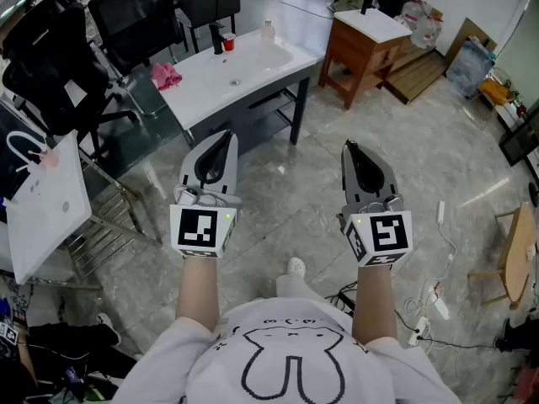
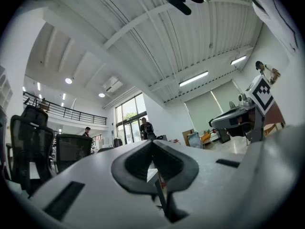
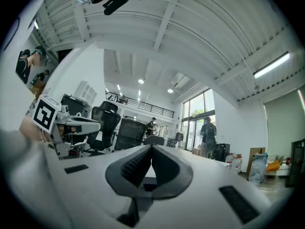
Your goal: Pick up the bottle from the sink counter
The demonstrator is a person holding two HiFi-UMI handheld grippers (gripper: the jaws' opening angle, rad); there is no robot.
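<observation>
A small pale bottle (image 1: pixel 268 30) stands at the far edge of the white sink counter (image 1: pixel 202 81), behind the basin. A black faucet (image 1: pixel 217 39), a red cup (image 1: pixel 228 42) and a pink cloth (image 1: pixel 166 76) are also on it. My left gripper (image 1: pixel 226 135) and right gripper (image 1: pixel 349 147) are held side by side over the floor, well short of the counter. Both are shut with nothing in them. In the left gripper view (image 2: pixel 153 149) and the right gripper view (image 3: pixel 151 151) the jaws meet and point up at the ceiling; the bottle does not show there.
Black office chairs (image 1: pixel 135 15) stand behind the counter. A wooden cabinet (image 1: pixel 362 45) is to its right. A white table (image 1: pixel 46 200) and a metal rack sit at the left. Cables and a power strip (image 1: pixel 434 297) lie on the floor at the right.
</observation>
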